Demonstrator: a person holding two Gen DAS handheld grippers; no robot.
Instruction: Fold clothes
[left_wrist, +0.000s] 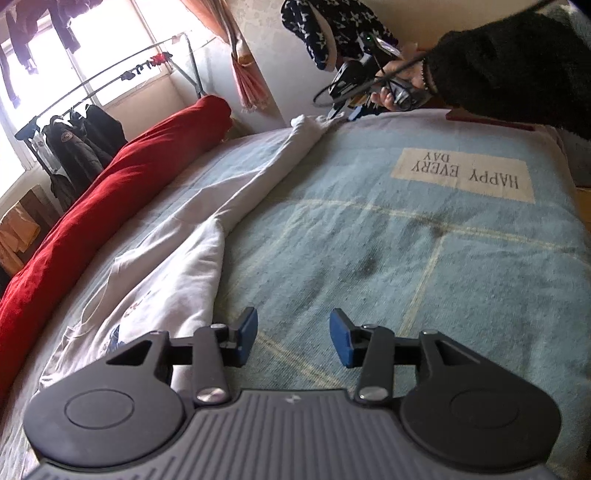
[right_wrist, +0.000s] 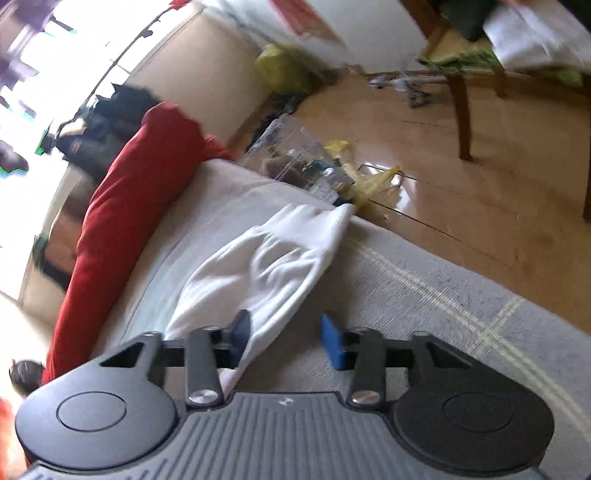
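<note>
We find both grippers, left (left_wrist: 293, 338) and right (right_wrist: 286, 341), released beside the long white cotton garment (left_wrist: 192, 254) on the blue checked blanket (left_wrist: 424, 258).

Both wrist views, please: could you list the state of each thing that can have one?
Left gripper: open, empty, over the blue blanket.
Right gripper: open, white fabric lying between its fingers.
White garment: partly folded lengthwise, rumpled, lying on the bed.
Red quilt: rolled up along the bed's far edge.
</note>
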